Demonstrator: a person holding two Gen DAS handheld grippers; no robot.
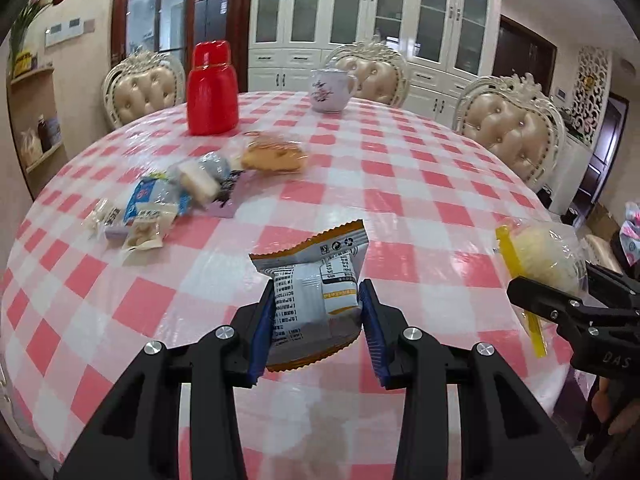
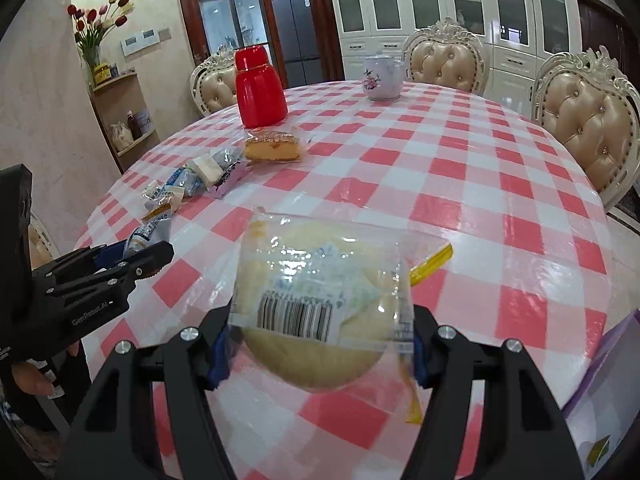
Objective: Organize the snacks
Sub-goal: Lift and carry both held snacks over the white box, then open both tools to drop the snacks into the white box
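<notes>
Clamping a snack packet (image 1: 316, 292), left hand-held gripper (image 1: 318, 316); right (image 2: 320, 344) grips bagged bun (image 2: 320, 300).

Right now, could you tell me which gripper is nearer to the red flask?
Left, as far as the views show. The left gripper, holding a silver snack packet, is roughly below the red flask; the right gripper, holding a bagged bun, is further right.

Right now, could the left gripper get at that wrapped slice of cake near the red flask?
Probably not yet: the left gripper is shut on an orange-edged snack packet. The checked cloth towards the wrapped cake slice looks clear.
</notes>
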